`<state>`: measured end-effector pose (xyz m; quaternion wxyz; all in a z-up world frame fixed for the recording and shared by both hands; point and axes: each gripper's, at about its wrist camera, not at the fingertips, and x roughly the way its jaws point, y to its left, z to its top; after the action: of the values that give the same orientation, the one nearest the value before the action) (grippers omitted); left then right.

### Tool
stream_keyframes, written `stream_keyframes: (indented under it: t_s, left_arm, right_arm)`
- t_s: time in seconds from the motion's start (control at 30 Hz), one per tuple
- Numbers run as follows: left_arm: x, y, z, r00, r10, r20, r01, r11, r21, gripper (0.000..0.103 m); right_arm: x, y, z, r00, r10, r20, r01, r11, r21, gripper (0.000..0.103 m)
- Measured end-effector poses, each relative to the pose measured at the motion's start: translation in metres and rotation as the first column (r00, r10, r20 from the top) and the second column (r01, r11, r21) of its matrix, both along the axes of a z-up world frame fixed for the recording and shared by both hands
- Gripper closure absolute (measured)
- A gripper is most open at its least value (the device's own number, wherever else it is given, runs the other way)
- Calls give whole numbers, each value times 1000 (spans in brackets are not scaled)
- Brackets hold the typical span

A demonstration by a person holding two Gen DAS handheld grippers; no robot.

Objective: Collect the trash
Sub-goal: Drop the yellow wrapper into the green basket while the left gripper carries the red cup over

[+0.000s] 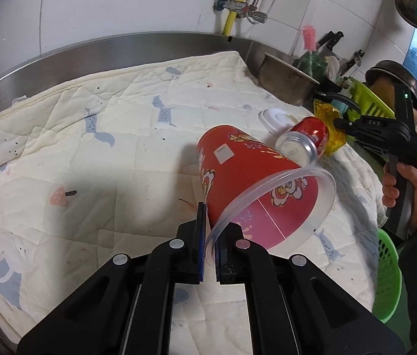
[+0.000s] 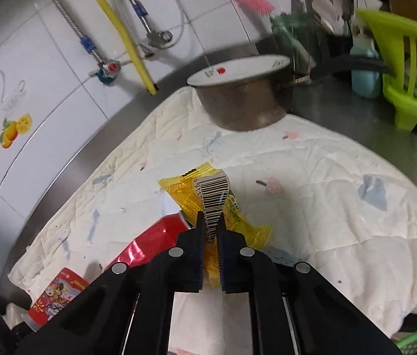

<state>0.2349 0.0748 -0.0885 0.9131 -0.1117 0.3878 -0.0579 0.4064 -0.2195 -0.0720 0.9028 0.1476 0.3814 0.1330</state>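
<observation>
My left gripper [image 1: 208, 236] is shut on the clear plastic rim of a red patterned cup [image 1: 238, 177], holding it tilted above the quilted cloth [image 1: 90, 148]. A red soda can [image 1: 303, 142] lies on its side just beyond the cup, with a white lid [image 1: 275, 118] behind it. My right gripper [image 2: 211, 224] is shut on a yellow snack wrapper [image 2: 205, 192] with a barcode, lifted over the cloth; it also shows in the left wrist view [image 1: 341, 124] next to the can. The red can [image 2: 149, 242] lies below the wrapper, and the red cup [image 2: 57, 295] sits at the lower left.
A metal pot [image 2: 244, 100] stands at the cloth's far end, with a lime dish rack [image 2: 409, 82] and utensils beside it. A green basket [image 1: 386, 278] sits off the counter's right edge. Tiled wall with pipes [image 2: 119, 29] runs behind.
</observation>
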Motion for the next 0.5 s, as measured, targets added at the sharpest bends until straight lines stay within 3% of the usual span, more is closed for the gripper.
stream_keyframes:
  t_s: [0.27,0.5]
  left_arm:
    - [-16,-17,21,998,-45,40,46,999,-17,99]
    - [-40,-62,40,987,-142,71,145,989,-40,99]
  right_arm:
    - [-67,-19,40,997,9,71,-7,1000,-19,96]
    - [-164,-58,51,996,-47,74,57,988,-145,96]
